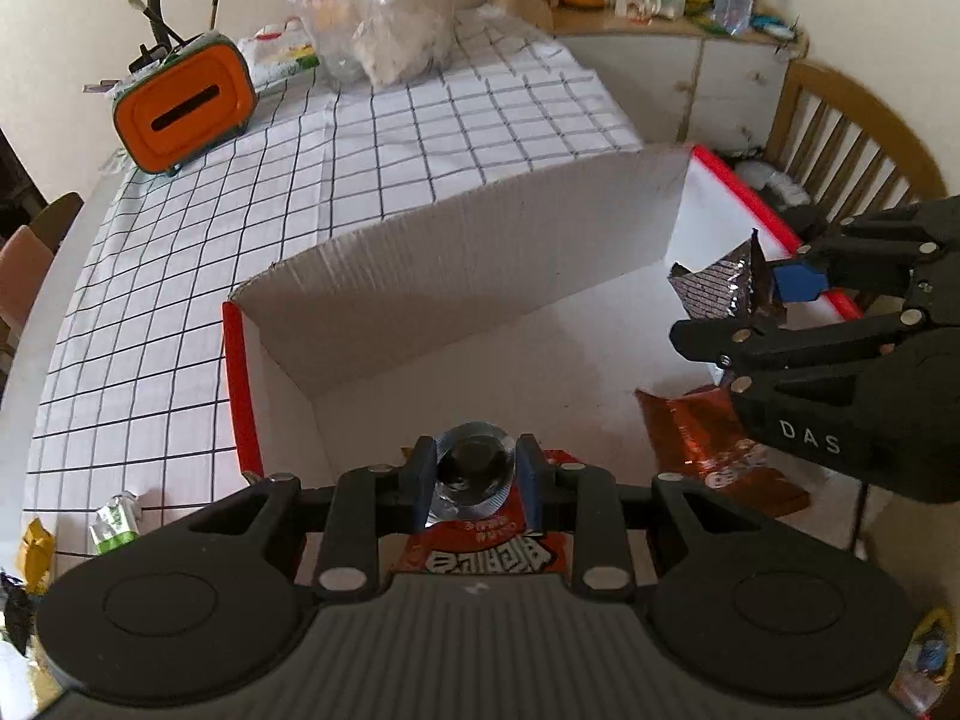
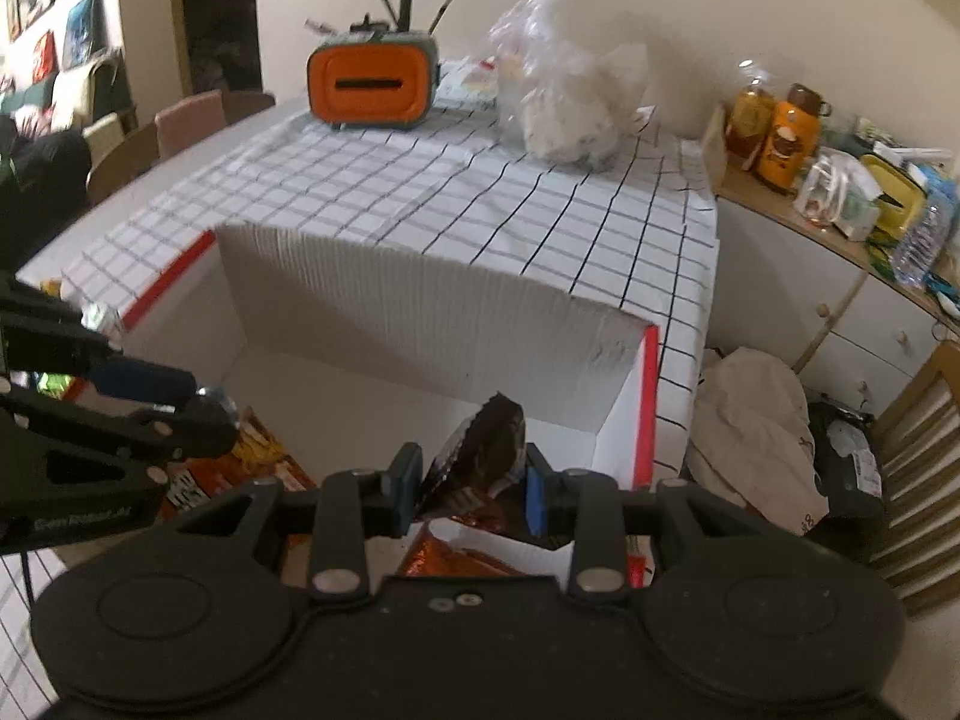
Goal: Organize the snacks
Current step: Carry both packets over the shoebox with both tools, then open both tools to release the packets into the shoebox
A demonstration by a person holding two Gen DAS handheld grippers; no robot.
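Note:
A white cardboard box (image 1: 456, 276) with red rims sits on the checked table; it also shows in the right wrist view (image 2: 420, 312). My left gripper (image 1: 476, 474) is shut on a clear round-topped snack pack (image 1: 474, 468) above the box's near left corner, over a red packet (image 1: 486, 558). My right gripper (image 2: 471, 480) is shut on a dark foil snack packet (image 2: 486, 450), held over the box's right side; the packet also shows in the left wrist view (image 1: 717, 294). An orange foil packet (image 1: 714, 450) lies on the box floor.
An orange tissue box (image 1: 183, 108) with a lamp behind it and a clear plastic bag (image 1: 384, 18) stand at the table's far end. Loose snack packs (image 1: 114, 522) lie left of the box. A wooden chair (image 1: 852, 138) and a cluttered cabinet (image 2: 840, 228) stand right.

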